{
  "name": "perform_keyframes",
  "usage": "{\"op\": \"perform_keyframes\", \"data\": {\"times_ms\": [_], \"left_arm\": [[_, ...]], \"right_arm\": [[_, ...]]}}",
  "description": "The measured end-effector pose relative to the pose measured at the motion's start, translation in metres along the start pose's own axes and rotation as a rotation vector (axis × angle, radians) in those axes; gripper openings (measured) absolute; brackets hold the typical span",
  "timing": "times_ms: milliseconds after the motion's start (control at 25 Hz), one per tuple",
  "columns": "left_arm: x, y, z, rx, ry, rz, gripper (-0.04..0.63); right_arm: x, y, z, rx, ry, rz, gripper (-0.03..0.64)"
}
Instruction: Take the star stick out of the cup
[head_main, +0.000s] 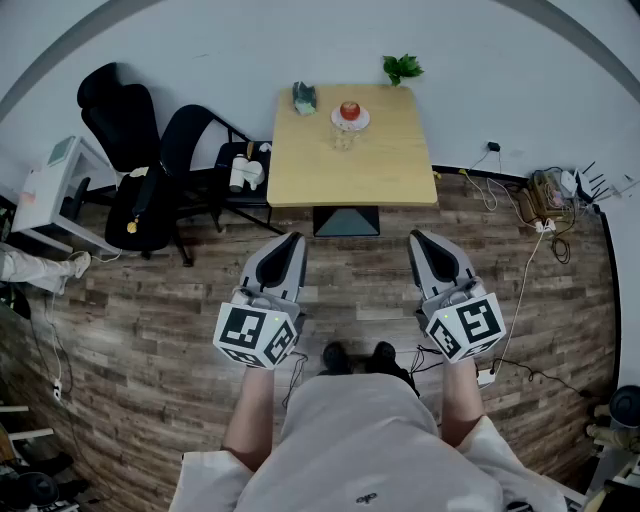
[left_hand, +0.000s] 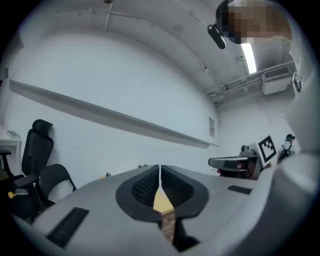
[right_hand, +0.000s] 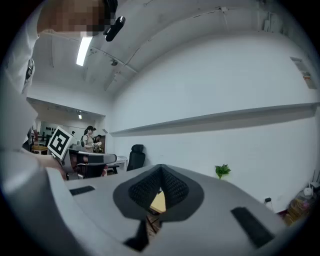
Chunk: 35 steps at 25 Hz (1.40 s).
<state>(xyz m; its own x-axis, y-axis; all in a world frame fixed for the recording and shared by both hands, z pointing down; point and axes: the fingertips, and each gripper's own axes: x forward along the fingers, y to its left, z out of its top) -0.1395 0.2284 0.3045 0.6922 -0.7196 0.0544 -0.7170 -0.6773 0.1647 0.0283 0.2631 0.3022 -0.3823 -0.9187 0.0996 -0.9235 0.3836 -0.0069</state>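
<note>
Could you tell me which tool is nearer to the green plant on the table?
Right. The right tool is well short of the plant, nearly in line; the left tool sits farther left.

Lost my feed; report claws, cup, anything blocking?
Left claw, right claw shut, empty, short of table. Cup on table; star stick too small to see. Chairs left, off path.

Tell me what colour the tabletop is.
The tabletop is a pale yellowish wood colour; the head view shows it best.
</note>
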Motion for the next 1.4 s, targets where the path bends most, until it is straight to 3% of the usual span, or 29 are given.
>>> {"op": "perform_keyframes", "data": {"times_ms": [480, 960, 1400], "left_arm": [[0.011, 0.003, 0.000, -0.012, 0.017, 0.016, 0.017], [0.006, 0.015, -0.016, -0.022, 0.036, 0.026, 0.018], [0.033, 0.029, -0.018, 0.018, 0.050, 0.063, 0.036]], "right_arm": [[-0.005, -0.012, 0.000, 0.015, -0.011, -0.035, -0.002], [0.001, -0.016, -0.017, 0.010, 0.040, -0.087, -0.002], [0.038, -0.039, -0.023, 0.019, 0.042, -0.046, 0.045]]}}
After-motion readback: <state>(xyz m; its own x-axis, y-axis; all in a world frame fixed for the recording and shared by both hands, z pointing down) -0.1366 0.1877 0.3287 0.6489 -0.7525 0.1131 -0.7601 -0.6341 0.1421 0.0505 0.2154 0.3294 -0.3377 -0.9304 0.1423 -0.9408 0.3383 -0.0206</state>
